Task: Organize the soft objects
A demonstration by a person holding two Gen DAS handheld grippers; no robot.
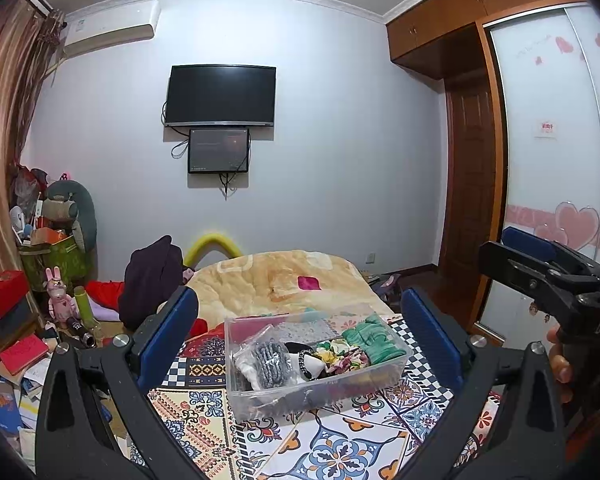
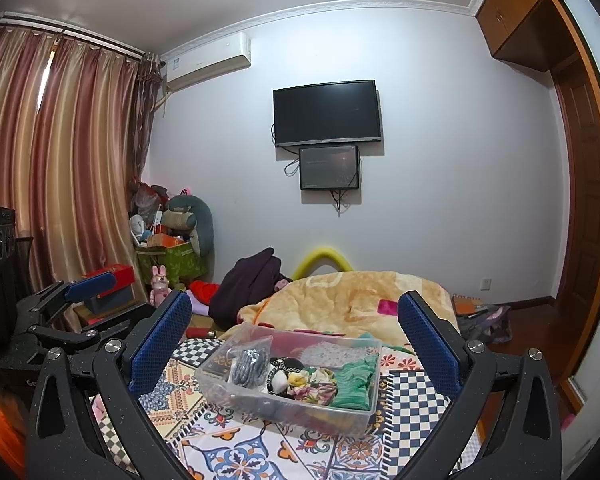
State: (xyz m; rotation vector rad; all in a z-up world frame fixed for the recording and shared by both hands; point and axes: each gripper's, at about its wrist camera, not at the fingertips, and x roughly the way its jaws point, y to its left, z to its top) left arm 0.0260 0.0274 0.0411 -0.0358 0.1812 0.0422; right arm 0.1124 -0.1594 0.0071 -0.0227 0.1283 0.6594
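Little writing can be read: only the embossed letters "DAS" are made out on the black body of the right gripper (image 1: 496,252), seen at 3 o'clock in the left wrist view; the sticker on the air conditioner (image 2: 208,58) is too small to be read.

The left gripper (image 1: 300,340) is held with its blue-padded fingers (image 1: 168,336) spread wide, nothing being pinched or touched. The right gripper (image 2: 296,344) is likewise spread wide and empty.

Between the fingers of each, at 6 o'clock of centre, a clear plastic bin (image 1: 320,390) is seen resting on the patterned bedspread (image 1: 340,444). In it are laid a grey knitted piece (image 1: 270,362), a floral scrunchie (image 1: 340,356) and a green cloth (image 1: 374,340), side by side.
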